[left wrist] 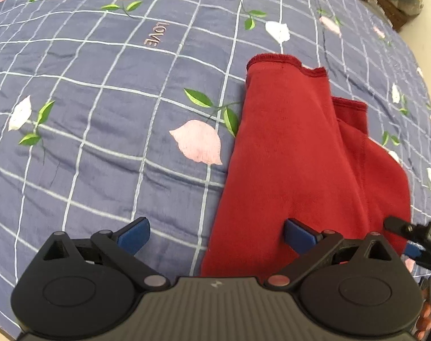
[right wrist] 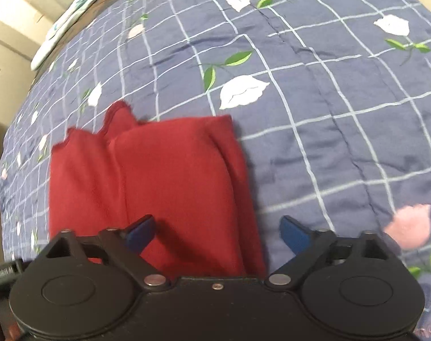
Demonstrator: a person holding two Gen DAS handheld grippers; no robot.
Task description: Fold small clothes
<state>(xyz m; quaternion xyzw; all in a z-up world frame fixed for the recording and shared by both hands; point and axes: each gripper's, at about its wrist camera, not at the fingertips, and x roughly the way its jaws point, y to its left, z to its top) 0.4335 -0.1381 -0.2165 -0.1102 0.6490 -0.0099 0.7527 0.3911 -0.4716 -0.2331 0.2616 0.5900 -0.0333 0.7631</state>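
The garment (left wrist: 295,153) lies folded on the quilt (left wrist: 101,113). Left gripper (left wrist: 215,234) straddles its near left edge; right gripper (right wrist: 218,234) straddles its near right edge, both spread wide.

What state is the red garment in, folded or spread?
Folded. The red garment lies on the quilt as a narrow layered stack, with two hemmed edges staggered at its far end. Both claws are open.

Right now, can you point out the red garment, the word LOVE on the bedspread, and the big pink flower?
red garment (left wrist: 286,147), left wrist view, middle of its top folded layer.
LOVE lettering (left wrist: 155,34), left wrist view, centre of the stitched word.
pink flower (left wrist: 198,142), left wrist view, middle of the petal.
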